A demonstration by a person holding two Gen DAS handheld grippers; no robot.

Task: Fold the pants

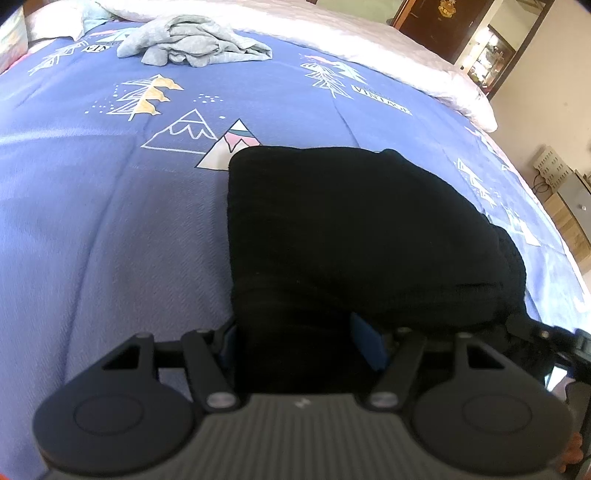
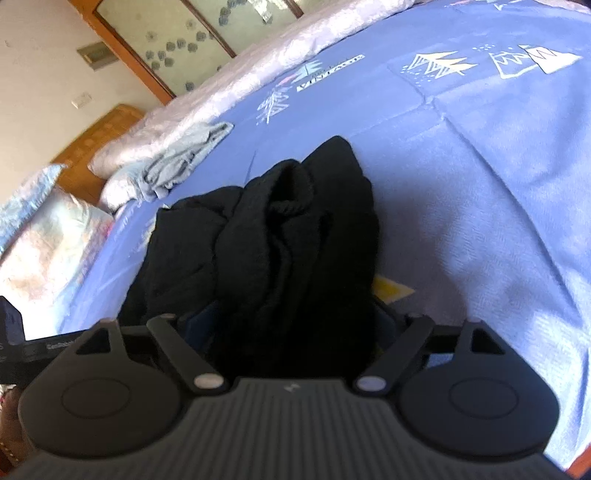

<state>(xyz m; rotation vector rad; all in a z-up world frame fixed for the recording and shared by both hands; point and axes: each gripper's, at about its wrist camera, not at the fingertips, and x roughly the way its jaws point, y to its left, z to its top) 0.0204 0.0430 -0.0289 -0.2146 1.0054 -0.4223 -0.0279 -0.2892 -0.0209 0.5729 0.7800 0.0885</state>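
Note:
The black pants (image 1: 351, 229) lie folded into a thick bundle on the blue patterned bedspread (image 1: 110, 206). My left gripper (image 1: 299, 339) is closed on the near edge of the bundle, with black cloth filling the gap between its blue pads (image 1: 369, 343). In the right wrist view the same pants (image 2: 295, 240) bunch up in rumpled folds. My right gripper (image 2: 291, 328) is closed on their near end, fingers mostly hidden by cloth. The right gripper's body shows at the left wrist view's right edge (image 1: 546, 336).
A crumpled grey garment (image 1: 192, 40) lies at the far side of the bed, also seen in the right wrist view (image 2: 181, 158). A pale quilt (image 1: 406, 48) borders the bedspread. A pillow (image 2: 48, 240) sits left. Wooden furniture (image 1: 461, 26) stands beyond the bed.

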